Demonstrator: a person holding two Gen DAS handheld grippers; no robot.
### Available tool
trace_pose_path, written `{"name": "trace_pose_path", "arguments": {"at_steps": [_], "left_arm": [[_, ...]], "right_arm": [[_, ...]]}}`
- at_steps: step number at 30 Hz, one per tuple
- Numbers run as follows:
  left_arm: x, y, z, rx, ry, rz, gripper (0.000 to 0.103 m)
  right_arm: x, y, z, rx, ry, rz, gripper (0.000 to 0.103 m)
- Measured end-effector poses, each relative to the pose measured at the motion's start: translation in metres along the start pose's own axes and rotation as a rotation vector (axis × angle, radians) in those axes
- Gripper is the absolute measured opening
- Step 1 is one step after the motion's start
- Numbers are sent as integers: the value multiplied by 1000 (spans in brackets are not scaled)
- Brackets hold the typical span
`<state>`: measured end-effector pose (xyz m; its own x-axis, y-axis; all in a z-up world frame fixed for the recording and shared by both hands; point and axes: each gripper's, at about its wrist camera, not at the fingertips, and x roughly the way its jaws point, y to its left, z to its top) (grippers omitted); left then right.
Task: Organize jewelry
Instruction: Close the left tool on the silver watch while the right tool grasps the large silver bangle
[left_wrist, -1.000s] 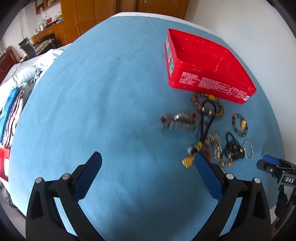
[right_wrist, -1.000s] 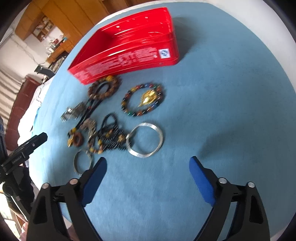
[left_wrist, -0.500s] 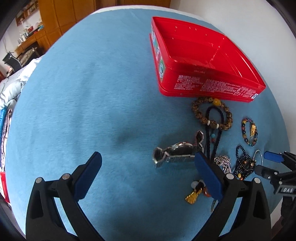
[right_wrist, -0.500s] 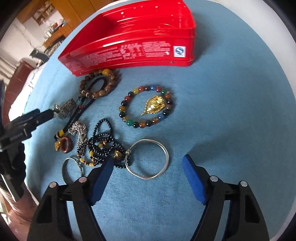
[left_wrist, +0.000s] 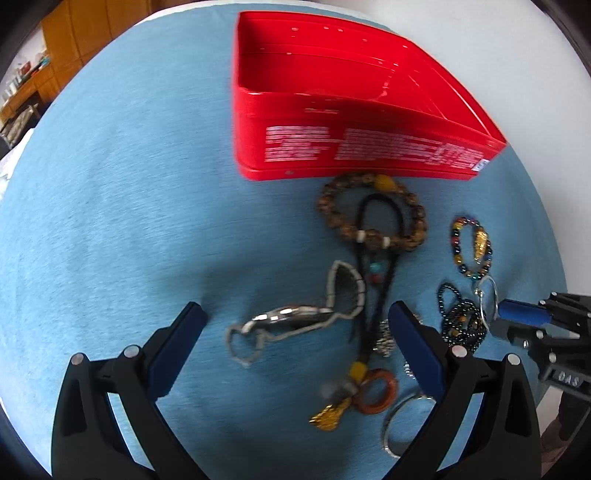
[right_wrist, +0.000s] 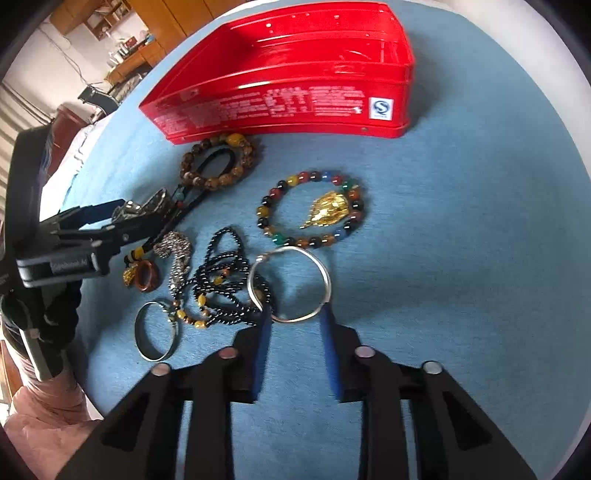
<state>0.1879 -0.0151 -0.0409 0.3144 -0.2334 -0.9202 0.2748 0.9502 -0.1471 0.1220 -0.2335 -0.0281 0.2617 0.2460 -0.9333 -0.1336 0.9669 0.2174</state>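
Closing on the flat silver bangle (right_wrist: 290, 284), right gripper (right_wrist: 295, 314); left gripper (left_wrist: 295, 325) spread above lengthwise watch (left_wrist: 291, 317).

The blue cloth (right_wrist: 461, 240) lies bare to the right of the jewelry and along the near edge, giving open passage there. The red tin (right_wrist: 288, 74) blocks the far side, its near wall touching the brown bead bracelet (right_wrist: 218, 162). The jewelry is crowded: the silver ring (right_wrist: 290, 284) overlaps the black bead strand (right_wrist: 225, 280), with the multicoloured bracelet (right_wrist: 314, 208) just beyond. The left gripper (right_wrist: 110, 218) occupies the left flank over the watch (left_wrist: 291, 317). Left of the watch, cloth is clear.
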Motion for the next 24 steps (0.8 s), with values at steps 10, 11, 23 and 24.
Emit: {"name": "trace_pose_path", "arguments": {"at_steps": [10, 11, 23, 24], "left_arm": [[-2, -16, -3, 31, -43, 98, 65], [-2, -18, -5, 37, -46, 107, 64], [22, -47, -16, 74, -67, 130, 65], [21, -48, -16, 68, -70, 131, 55]], "right_arm": [[-1, -10, 11, 56, -8, 42, 44], [-1, -8, 12, 54, 0, 53, 46], [12, 15, 15, -27, 6, -33, 50], [11, 15, 14, -30, 4, -33, 50]]}}
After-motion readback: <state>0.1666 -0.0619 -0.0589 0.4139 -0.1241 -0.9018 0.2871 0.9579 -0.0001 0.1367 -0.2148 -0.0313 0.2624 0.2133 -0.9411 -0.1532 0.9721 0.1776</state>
